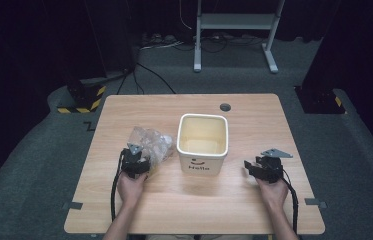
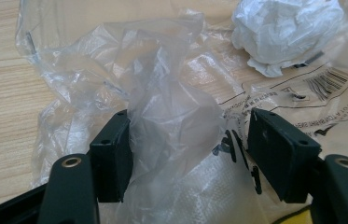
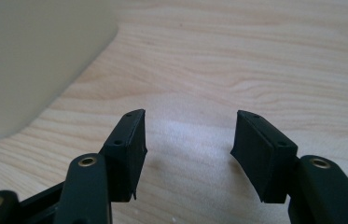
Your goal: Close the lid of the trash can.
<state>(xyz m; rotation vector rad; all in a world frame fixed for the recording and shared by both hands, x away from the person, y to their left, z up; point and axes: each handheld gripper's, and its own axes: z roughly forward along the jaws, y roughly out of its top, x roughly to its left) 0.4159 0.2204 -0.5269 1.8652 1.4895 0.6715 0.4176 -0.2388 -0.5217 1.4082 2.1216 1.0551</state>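
Observation:
A heap of crumpled clear plastic (image 1: 149, 142) lies on the wooden table (image 1: 194, 210), just left of a white square bin (image 1: 203, 159) marked "Hello". My left gripper (image 1: 138, 159) sits at the heap's near edge. In the left gripper view this gripper (image 2: 190, 114) is open, and a hump of clear film (image 2: 171, 121) rises between the jaws, touching the left pad and clear of the right one. Behind it lie a white crumpled wad (image 2: 283, 32) and a printed bag with a barcode (image 2: 325, 93). My right gripper (image 1: 250, 167) (image 3: 190, 113) is open over bare wood, right of the bin (image 3: 31, 60).
The bin's inside looks empty from above. A round grommet hole (image 1: 225, 107) sits near the table's far edge. On the floor behind stand a metal frame (image 1: 234, 30) and a black-and-yellow striped base (image 1: 81, 102). Bare wood stretches in front of the bin.

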